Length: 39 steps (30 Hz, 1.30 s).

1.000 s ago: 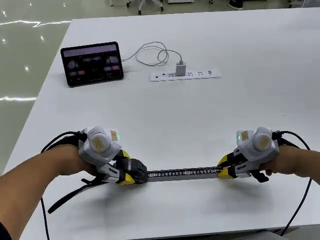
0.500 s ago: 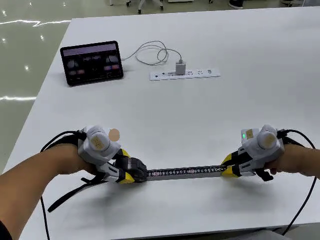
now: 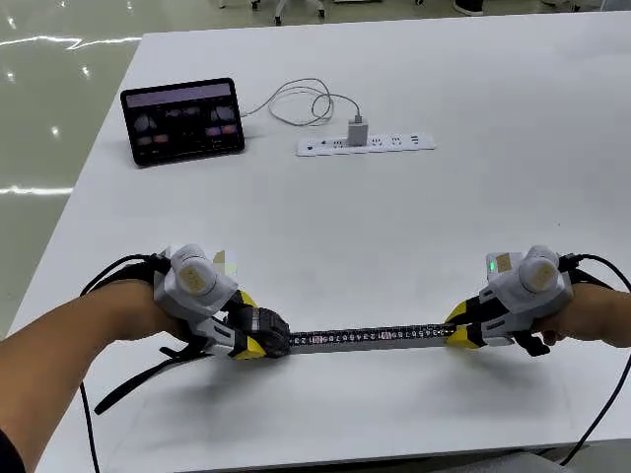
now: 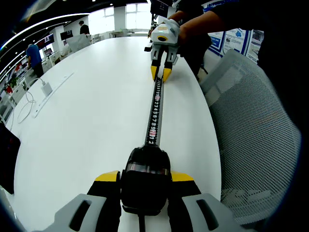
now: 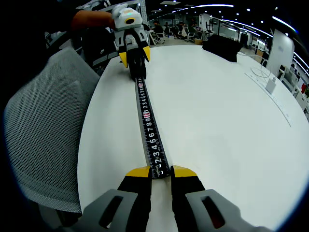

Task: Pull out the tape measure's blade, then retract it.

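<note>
A black tape measure case [image 3: 262, 333] [image 4: 145, 176] sits near the table's front edge, and my left gripper [image 3: 248, 335] [image 4: 145, 177] is shut on it. Its dark blade [image 3: 370, 336] [image 4: 155, 112] [image 5: 149, 125] lies flat along the table, drawn out to the right. My right gripper [image 3: 457, 328] [image 5: 160, 172] is shut on the blade's end. In the left gripper view the right gripper [image 4: 160, 73] appears at the far end of the blade; in the right gripper view the left gripper [image 5: 133, 56] holds the case at the far end.
A tablet [image 3: 183, 120] stands at the back left of the white table [image 3: 394, 217]. A white power strip [image 3: 365, 144] with a charger and looped cable [image 3: 296, 103] lies behind the work. A mesh chair [image 4: 251, 130] [image 5: 43, 121] stands at the front edge.
My right gripper has moved further right with the blade's end, so more blade is drawn out. The left gripper and the case have stayed put.
</note>
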### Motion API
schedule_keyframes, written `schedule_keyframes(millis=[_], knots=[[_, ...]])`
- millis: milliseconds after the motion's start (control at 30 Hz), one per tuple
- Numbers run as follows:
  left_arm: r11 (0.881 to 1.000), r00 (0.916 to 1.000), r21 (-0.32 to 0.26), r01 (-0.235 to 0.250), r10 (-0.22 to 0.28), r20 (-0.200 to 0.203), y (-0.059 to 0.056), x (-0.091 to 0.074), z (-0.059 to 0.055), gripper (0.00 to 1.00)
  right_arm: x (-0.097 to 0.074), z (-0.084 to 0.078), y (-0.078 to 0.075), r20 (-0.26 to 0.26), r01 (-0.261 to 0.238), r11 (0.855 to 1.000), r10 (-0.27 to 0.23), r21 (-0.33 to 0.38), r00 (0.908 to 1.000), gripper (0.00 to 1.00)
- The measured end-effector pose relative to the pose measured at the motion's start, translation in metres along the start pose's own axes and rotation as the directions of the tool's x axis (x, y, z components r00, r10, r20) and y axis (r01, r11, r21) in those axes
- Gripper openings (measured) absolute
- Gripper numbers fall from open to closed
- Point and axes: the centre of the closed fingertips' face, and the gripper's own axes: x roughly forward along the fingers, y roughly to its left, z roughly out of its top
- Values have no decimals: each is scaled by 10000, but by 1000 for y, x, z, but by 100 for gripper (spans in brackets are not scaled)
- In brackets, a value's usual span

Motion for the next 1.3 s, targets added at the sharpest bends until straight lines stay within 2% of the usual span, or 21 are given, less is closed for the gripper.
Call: schedule_keyframes(millis=[667,833,1100,1200,1300], knots=[[10000,10000,-20,20,-20,60,0,0,1,33,-2,2,2,3,-22,10000,22,15,10000,11],[9998,9992,-190,-40,47,388,0,-1,2,34,0,2,2,-104,-46,10000,46,17,9999,11],[9998,9999,214,18,-21,113,1,0,2,34,1,-3,-2,-546,-183,9993,165,-334,9984,11],[9998,10000,194,-6,6,3,1,3,4,34,3,-2,-1,-777,-202,9978,153,-628,9969,11],[9990,9997,443,94,-84,-213,0,2,3,34,3,-3,-3,-998,-262,9953,169,-929,9949,12]])
